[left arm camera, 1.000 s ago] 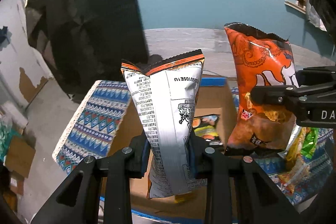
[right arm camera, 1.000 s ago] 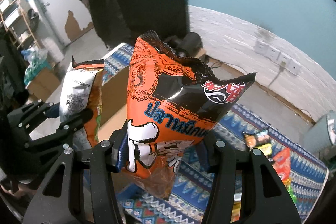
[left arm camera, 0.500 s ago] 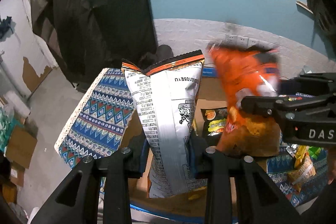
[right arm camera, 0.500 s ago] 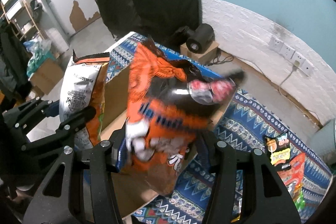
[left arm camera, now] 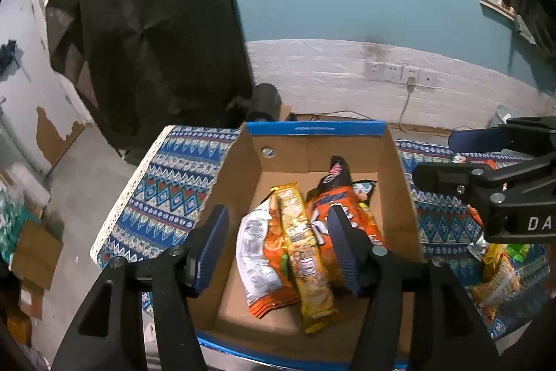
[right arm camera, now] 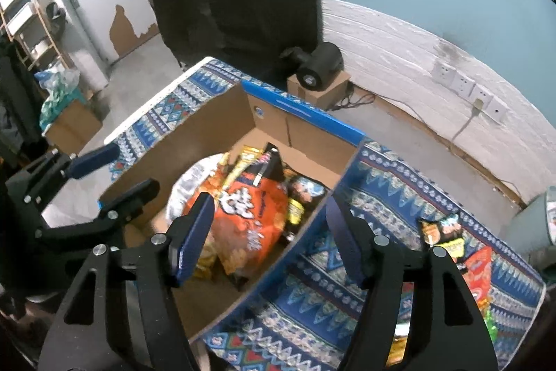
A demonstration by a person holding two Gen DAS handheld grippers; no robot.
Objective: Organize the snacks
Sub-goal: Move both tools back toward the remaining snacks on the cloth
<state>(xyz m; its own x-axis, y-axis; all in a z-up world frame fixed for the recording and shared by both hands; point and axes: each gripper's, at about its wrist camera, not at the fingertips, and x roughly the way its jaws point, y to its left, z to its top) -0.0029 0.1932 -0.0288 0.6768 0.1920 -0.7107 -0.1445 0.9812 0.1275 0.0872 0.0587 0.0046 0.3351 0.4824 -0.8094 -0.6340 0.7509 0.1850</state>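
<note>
We're hovering over the cardboard box (left arm camera: pixel 399 183) on the patterned cloth (left arm camera: pixel 166 190), and both grippers are letting go. Our left gripper (left arm camera: pixel 278 246) has its jaws spreading, nothing between them; the white-backed snack bag (left arm camera: pixel 257 263) lies on the box floor beside a yellow packet (left arm camera: pixel 305 259). Our right gripper (right arm camera: pixel 267 239) is opening too, empty, with the orange squid-snack bag (right arm camera: pixel 250 218) lying below in the box. More snacks (right arm camera: pixel 448 239) sit loose on the cloth.
</note>
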